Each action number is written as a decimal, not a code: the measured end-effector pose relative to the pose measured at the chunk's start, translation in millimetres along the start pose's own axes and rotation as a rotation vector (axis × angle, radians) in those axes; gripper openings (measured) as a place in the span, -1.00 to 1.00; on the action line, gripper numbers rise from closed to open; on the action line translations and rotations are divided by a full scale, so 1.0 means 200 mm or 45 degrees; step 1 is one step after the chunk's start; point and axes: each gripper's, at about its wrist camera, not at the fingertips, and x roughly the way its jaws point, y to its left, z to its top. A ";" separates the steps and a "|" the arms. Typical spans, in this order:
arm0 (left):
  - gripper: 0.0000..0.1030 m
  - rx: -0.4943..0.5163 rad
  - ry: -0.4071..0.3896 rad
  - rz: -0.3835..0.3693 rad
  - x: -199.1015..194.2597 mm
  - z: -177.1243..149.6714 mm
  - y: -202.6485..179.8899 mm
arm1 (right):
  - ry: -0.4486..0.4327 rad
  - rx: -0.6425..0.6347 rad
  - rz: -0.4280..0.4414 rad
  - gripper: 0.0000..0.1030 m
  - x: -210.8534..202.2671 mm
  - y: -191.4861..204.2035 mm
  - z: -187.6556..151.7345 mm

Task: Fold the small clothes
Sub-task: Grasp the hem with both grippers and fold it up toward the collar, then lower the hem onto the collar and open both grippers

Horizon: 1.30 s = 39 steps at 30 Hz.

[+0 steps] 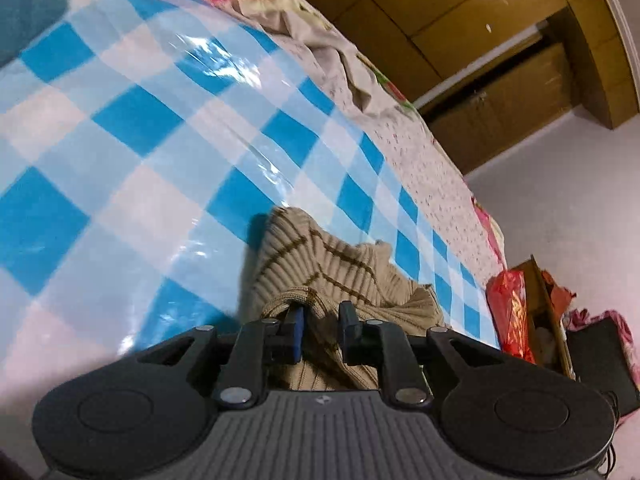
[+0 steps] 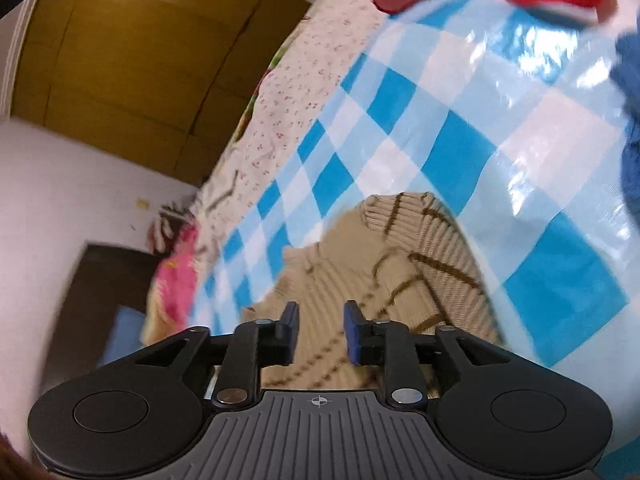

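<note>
Fingers of both grippers stand parted over the same beige ribbed sweater (image 1: 320, 272). The left gripper (image 1: 320, 326) has a knit fold draped on its left finger, nothing pinched; the right gripper (image 2: 321, 330) hovers with a bare gap. The sweater runs away from both across the blue checkered sheet (image 1: 132, 120), its far cuff lying beyond, toward the floral bedding (image 2: 288, 92).
</note>
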 end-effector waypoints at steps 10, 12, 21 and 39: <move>-0.34 -0.084 -0.026 -0.002 0.02 0.04 0.00 | -0.024 -0.438 -0.255 -0.46 -0.04 0.10 -0.09; -0.32 -0.135 -0.042 -0.015 0.04 0.07 0.01 | -0.007 -0.464 -0.283 -0.46 -0.02 0.09 -0.09; -0.18 -0.063 -0.112 0.053 -0.08 0.08 0.01 | -0.044 -0.442 -0.317 -0.48 -0.05 0.04 -0.06; -0.12 0.351 -0.018 0.118 0.03 -0.14 -0.24 | 0.029 -0.505 -0.369 -0.73 0.21 0.08 0.07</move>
